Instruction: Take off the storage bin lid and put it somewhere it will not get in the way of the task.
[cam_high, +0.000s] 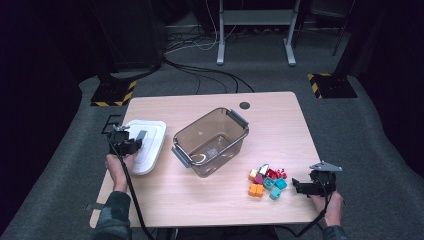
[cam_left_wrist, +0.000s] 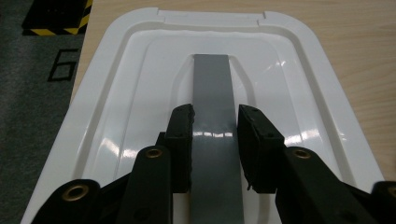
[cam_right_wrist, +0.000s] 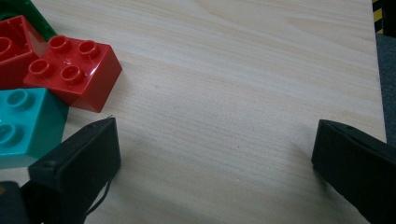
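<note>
- Straddling the grey strap handle (cam_left_wrist: 212, 135) of the white plastic bin lid (cam_left_wrist: 116, 135), our left hand-held gripper (cam_left_wrist: 215, 140) has a black jaw on either side of that strip. The jaws stand narrow, at about the strap's width; we cannot tell whether the pads already pinch it.
- In the high view the lid (cam_high: 150, 142) lies flat on the left part of the wooden tabletop (cam_high: 210, 210), with the left hand-held gripper (cam_high: 131, 141) over its near half and the clear brown plastic bin (cam_high: 212, 140) just to its right.
- What counts for the coming move, we judge, is the strap's long axis: it runs straight away from the left hand-held gripper, in line with its jaws, so closing across the strap's width and then lifting should carry the lid toward the bin. The left hand is plainly the nearer one.
- Our right hand-held gripper (cam_high: 305, 186) rests at the tabletop's right, near edge, jaws wide apart and holding nothing, with bare wood between them.
- Beside its left jaw sit a red studded toy brick (cam_right_wrist: 74, 70) and a teal one (cam_right_wrist: 28, 121), part of the small pile of coloured bricks (cam_high: 267, 181).
</note>
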